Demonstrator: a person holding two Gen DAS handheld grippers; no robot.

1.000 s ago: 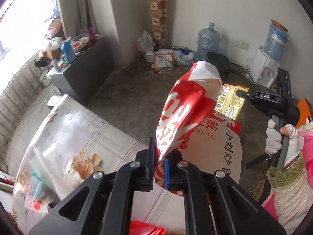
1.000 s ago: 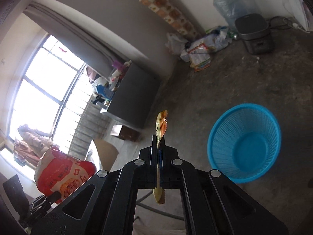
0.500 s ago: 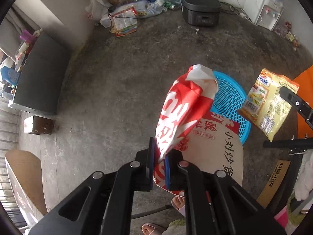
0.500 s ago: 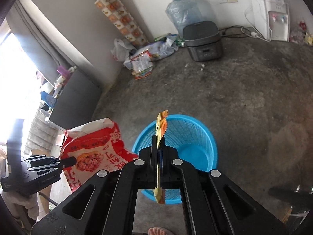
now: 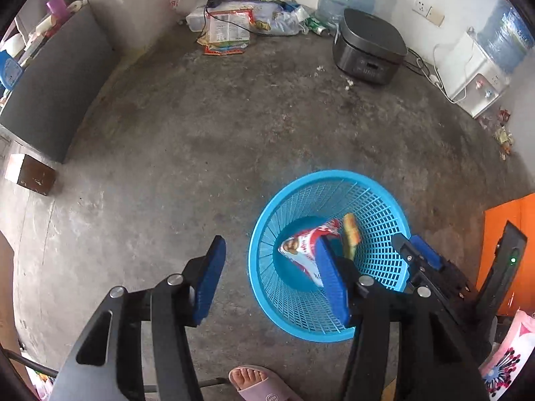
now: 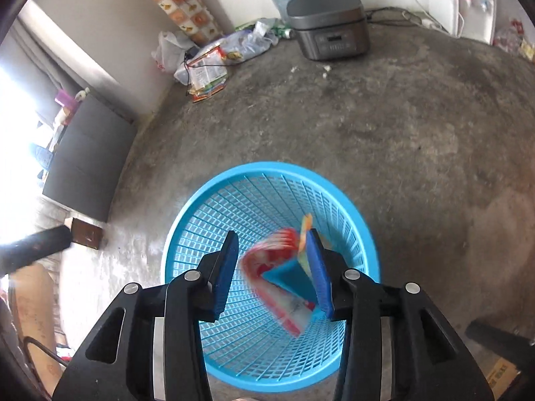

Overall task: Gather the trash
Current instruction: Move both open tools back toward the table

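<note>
A blue mesh basket (image 5: 384, 207) stands on the concrete floor; it also shows in the right wrist view (image 6: 214, 187). A red and white snack bag (image 5: 301, 245) lies inside it, blurred in the right wrist view (image 6: 267, 267). A yellow wrapper (image 5: 351, 234) is in the basket too, seen edge-on beside the right finger (image 6: 305, 230). My left gripper (image 5: 271, 280) is open and empty above the basket's left rim. My right gripper (image 6: 272, 270) is open above the basket; it also shows in the left wrist view (image 5: 421, 254).
A dark rice cooker (image 5: 369, 46) and a water dispenser (image 5: 474, 80) stand by the far wall. A pile of bags and packets (image 5: 234, 23) lies in the corner. A grey cabinet (image 5: 50, 83) is at left, a small wooden block (image 5: 31, 173) near it. A slippered foot (image 5: 254, 381) is below.
Both grippers moved over the basket and opened. The red bag and the yellow wrapper left the jaws and dropped into the basket.
</note>
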